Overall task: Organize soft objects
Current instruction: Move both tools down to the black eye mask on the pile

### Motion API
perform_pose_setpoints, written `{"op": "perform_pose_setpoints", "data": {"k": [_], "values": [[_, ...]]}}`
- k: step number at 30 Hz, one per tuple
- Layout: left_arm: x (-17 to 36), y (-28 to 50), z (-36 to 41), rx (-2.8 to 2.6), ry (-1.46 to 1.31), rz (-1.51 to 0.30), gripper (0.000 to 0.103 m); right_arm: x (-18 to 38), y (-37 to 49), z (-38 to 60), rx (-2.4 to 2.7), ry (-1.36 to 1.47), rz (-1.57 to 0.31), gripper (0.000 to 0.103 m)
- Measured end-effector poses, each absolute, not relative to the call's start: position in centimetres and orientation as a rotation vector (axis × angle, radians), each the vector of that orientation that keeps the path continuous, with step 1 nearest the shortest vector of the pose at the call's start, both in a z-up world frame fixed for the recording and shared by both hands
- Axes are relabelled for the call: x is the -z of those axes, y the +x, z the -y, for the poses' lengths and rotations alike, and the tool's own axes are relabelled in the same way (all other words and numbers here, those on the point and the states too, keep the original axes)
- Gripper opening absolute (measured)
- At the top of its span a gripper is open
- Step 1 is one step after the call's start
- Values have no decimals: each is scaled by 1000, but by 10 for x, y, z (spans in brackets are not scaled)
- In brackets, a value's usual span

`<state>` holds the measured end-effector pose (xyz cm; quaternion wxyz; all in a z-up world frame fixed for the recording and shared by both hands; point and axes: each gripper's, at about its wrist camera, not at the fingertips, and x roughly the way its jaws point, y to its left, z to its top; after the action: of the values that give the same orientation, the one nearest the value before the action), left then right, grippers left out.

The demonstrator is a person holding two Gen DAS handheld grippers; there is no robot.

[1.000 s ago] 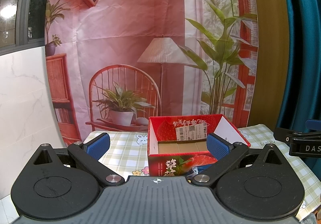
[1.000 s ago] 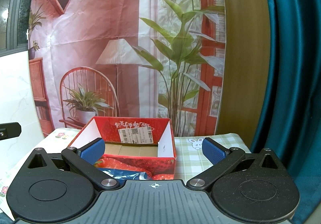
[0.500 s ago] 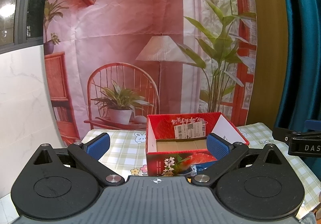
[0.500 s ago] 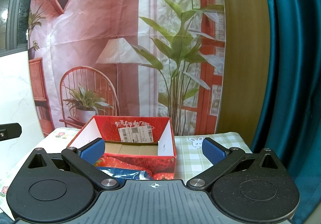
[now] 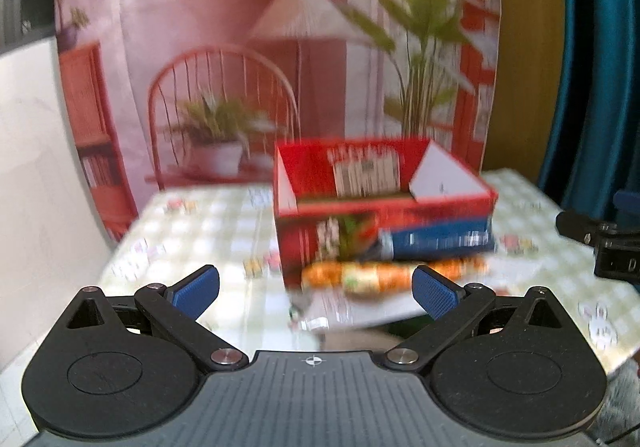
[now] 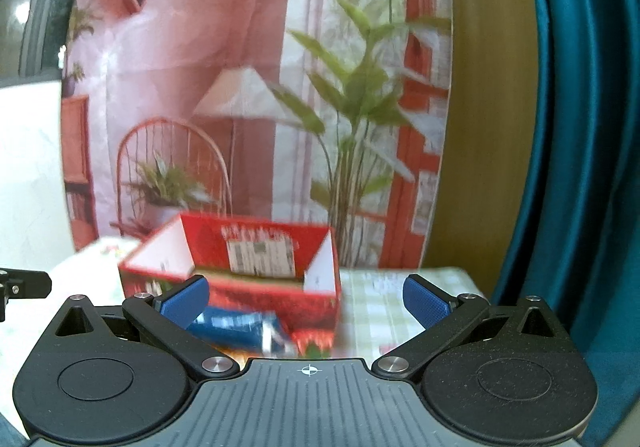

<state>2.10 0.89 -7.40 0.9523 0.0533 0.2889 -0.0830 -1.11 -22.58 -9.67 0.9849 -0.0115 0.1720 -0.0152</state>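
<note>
Both tongs spread wide, empty, above the near table edge.

Left tongs [image 5: 316, 289] face a red box [image 5: 380, 203] standing open-topped on the checked tablecloth [image 5: 192, 231]; a blue packet [image 5: 438, 241] leans against the box front, an orange packet [image 5: 392, 273] lies just before it, between the blue pads, not touched. Right tongs [image 6: 306, 299] sit right of the box [image 6: 240, 267], the blue packet [image 6: 240, 329] just beyond the left pad [image 6: 184, 301]. Both views are blurred. A printed backdrop [image 6: 240, 87] and teal curtain [image 6: 580, 127] stand behind. Right tongs' body [image 5: 600, 243] shows at the left view's right edge.
</note>
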Motion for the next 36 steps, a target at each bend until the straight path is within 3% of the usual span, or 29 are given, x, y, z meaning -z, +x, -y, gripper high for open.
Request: {"op": "perform_pose_setpoints", "data": {"k": [12, 20, 36], "values": [[154, 52, -10, 236, 88, -858, 103, 192, 3, 208, -95, 34, -740, 103], [189, 70, -9, 243, 64, -992, 103, 223, 14, 199, -112, 31, -882, 103], [240, 106, -26, 253, -56, -1036, 103, 246, 37, 202, -128, 7, -880, 103]]}}
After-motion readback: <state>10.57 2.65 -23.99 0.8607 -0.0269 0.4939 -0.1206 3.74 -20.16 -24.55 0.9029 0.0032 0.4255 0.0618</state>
